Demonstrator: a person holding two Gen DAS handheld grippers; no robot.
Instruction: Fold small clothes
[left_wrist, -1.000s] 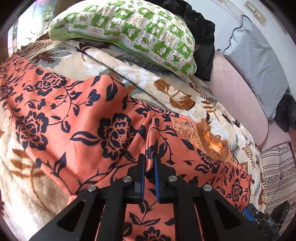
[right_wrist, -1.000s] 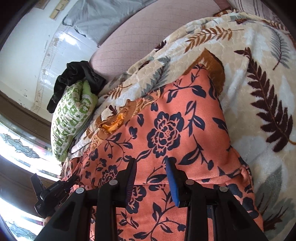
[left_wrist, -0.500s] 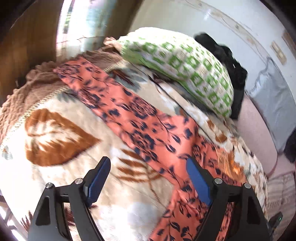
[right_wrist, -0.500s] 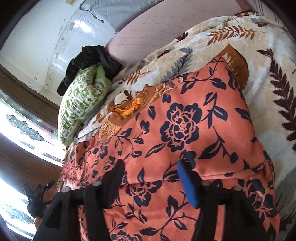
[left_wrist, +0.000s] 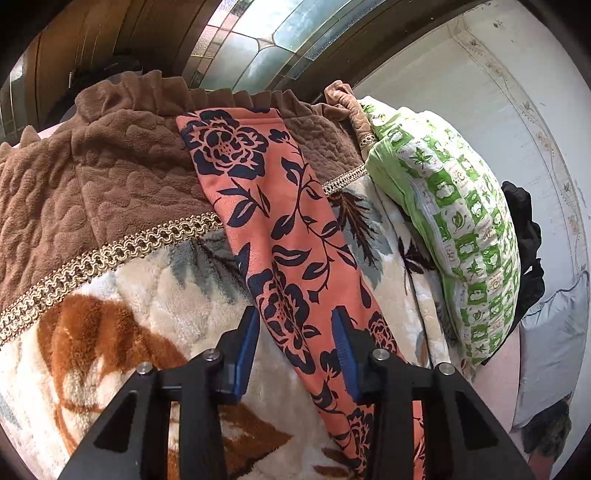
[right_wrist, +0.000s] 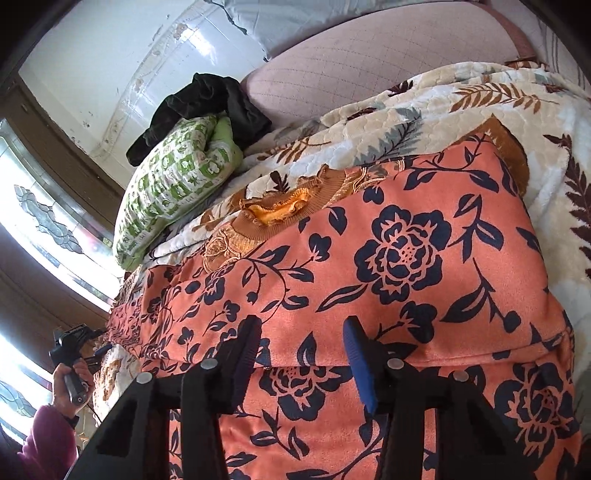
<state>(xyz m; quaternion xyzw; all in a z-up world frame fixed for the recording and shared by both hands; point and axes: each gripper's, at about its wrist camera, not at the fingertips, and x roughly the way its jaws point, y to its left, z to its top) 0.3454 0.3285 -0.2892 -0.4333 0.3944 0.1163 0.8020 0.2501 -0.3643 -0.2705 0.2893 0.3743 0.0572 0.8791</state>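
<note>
An orange garment with dark blue flowers lies spread on the bed. In the left wrist view one long narrow part of the garment (left_wrist: 280, 206) runs up to the brown blanket end. My left gripper (left_wrist: 295, 314) hovers over this strip with the cloth between its closing jaws; the pads are not pressing it. In the right wrist view the wide body of the garment (right_wrist: 402, 258) shows a folded edge. My right gripper (right_wrist: 301, 325) stands over that edge, jaws closing, cloth under them but not pinched. A hand holds the left gripper (right_wrist: 70, 347) at the far left.
A cream leaf-print blanket (left_wrist: 122, 302) with a brown quilted end (left_wrist: 92, 177) covers the bed. A green-and-white pillow (left_wrist: 454, 221) and a black garment (left_wrist: 524, 229) lie near the wall. An orange-brown knit piece (right_wrist: 277, 206) peeks out behind the garment. A pink mattress (right_wrist: 369, 62) lies beyond.
My left gripper let go of the pinched fold, opened wide, swung left to the long strip and has narrowed again. My right gripper widened, then narrowed, and shifted slightly.
</note>
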